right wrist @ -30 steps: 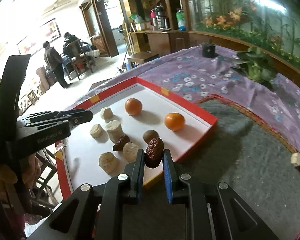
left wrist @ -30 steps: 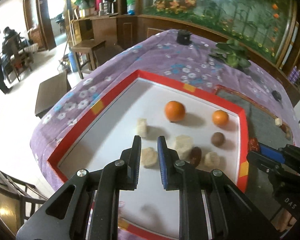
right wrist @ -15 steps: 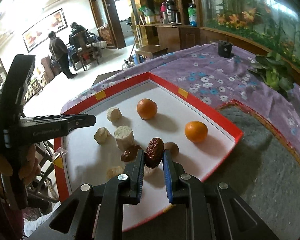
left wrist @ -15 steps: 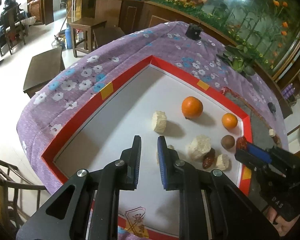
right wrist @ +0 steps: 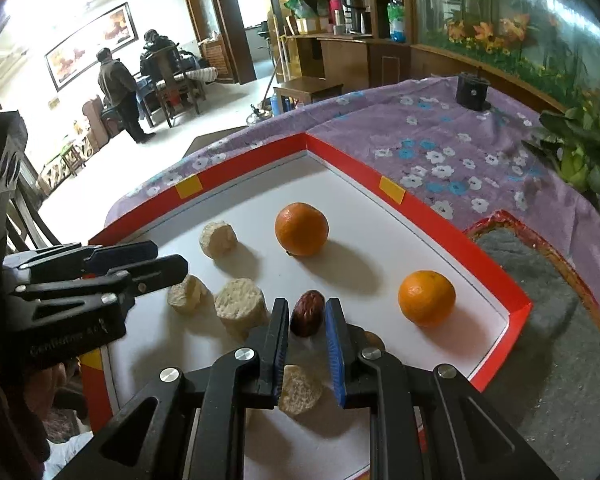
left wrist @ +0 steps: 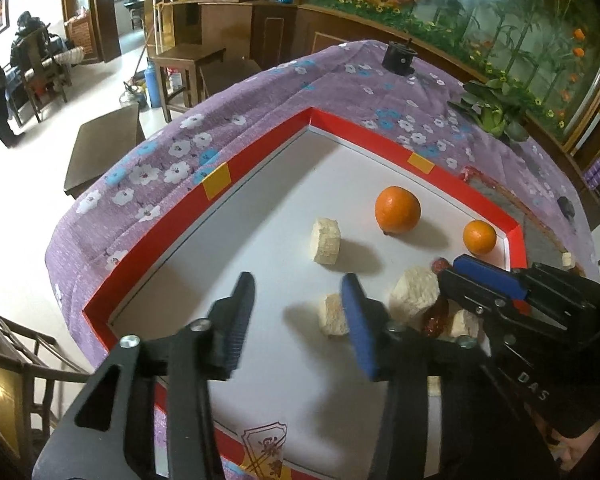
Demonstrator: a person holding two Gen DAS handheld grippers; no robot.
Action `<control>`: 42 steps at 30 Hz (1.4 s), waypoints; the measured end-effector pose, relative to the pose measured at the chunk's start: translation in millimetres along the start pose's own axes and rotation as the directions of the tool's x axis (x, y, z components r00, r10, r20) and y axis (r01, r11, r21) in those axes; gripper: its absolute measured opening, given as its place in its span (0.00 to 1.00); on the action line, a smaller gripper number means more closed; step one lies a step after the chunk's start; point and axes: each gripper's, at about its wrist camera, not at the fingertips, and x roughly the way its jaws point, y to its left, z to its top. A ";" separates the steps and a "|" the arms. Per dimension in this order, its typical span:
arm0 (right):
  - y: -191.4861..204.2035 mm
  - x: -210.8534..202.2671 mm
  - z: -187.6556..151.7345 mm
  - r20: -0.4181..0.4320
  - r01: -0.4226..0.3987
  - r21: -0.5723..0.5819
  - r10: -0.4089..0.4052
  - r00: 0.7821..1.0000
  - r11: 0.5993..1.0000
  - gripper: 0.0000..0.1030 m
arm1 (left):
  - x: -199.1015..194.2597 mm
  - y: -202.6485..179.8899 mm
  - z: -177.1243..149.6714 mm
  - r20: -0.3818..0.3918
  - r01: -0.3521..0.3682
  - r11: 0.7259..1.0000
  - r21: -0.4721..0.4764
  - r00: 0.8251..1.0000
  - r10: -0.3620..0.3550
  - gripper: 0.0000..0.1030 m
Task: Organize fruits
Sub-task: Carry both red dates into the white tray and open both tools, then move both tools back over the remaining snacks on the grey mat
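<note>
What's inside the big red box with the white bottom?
In the red-rimmed white tray: two oranges, pale chunky pieces, a small brown fruit half hidden. The right gripper holds a wrinkly red date above it.

A flowered purple cloth (left wrist: 260, 92) carries a black cup (left wrist: 397, 57) and a leafy plant (left wrist: 494, 106).

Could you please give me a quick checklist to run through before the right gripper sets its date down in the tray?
1. Grip: right gripper shut on the red date, ok.
2. Position: date is over the red-rimmed tray, ok.
3. Landing spot: pale chunks and a brown fruit lie close below, not ok.
4. Left gripper: jaws opening, nothing between them, near a pale chunk, ok.
5. Grippers' clearance from each other: cannot tell.
6. Oranges lie apart from the date, ok.
</note>
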 end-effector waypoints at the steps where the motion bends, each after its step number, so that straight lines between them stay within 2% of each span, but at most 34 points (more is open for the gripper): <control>1: 0.8 -1.8 -0.4 0.004 -0.004 0.000 0.004 1.000 1.000 0.17 | 0.0 -0.9 0.1 0.002 -0.007 1.000 0.002 1.000 0.007 0.46; 8: 4.2 -29.5 -7.1 0.058 -0.003 -0.006 0.004 0.998 1.000 0.18 | -6.0 -10.1 -1.1 0.032 -0.051 0.998 0.020 0.998 0.051 0.46; 11: 2.3 -46.3 -13.9 0.086 0.011 0.003 -0.012 0.996 1.000 0.20 | -10.8 -19.9 -2.5 0.049 -0.057 0.998 0.033 0.997 0.056 0.52; 16: -7.8 -73.8 -28.9 0.129 0.055 0.028 -0.058 0.990 0.998 0.31 | -19.6 -45.3 -3.6 0.071 -0.033 0.998 0.060 0.997 0.028 0.54; 20: -27.1 -94.3 -48.5 0.138 0.093 0.074 -0.102 0.985 0.993 0.32 | -25.0 -78.5 -7.2 0.080 -0.003 0.993 0.117 0.997 -0.006 0.54; 22: -36.2 -101.2 -56.5 0.136 0.110 0.097 -0.122 0.983 0.989 0.33 | -26.3 -93.8 -8.7 0.076 0.014 0.990 0.142 0.997 -0.025 0.56; 23: -41.9 -105.8 -61.1 0.137 0.122 0.109 -0.136 0.981 0.987 0.33 | -27.3 -105.7 -9.8 0.076 0.028 0.987 0.160 0.996 -0.041 0.60; 26: -60.0 -120.6 -74.0 0.138 0.155 0.141 -0.174 0.975 0.978 0.33 | -29.8 -133.8 -13.0 0.078 0.052 0.977 0.207 0.995 -0.069 0.62; 28: -75.1 -132.1 -85.6 0.135 0.193 0.168 -0.216 0.967 0.967 0.34 | -29.0 -152.0 -14.2 0.070 0.068 0.969 0.236 0.994 -0.087 0.62; 32: -95.5 -146.5 -101.1 0.130 0.220 0.205 -0.249 0.960 0.954 0.37 | -23.9 -189.8 -17.1 0.044 0.099 0.951 0.294 0.992 -0.117 0.62; 33: -112.4 -157.0 -115.6 0.121 0.272 0.231 -0.305 0.945 0.934 0.39 | -21.7 -197.0 -18.2 0.030 0.113 0.947 0.302 0.991 -0.128 0.62; 35: -126.9 -164.1 -128.0 0.106 0.306 0.254 -0.341 0.934 0.917 0.41 | -14.9 -215.5 -19.8 -0.007 0.150 0.934 0.325 0.988 -0.157 0.62; 42: -186.2 -195.0 -170.5 0.071 0.358 0.382 -0.413 0.908 0.852 0.42 | 6.5 -278.0 -21.7 -0.101 0.233 0.889 0.394 0.972 -0.210 0.61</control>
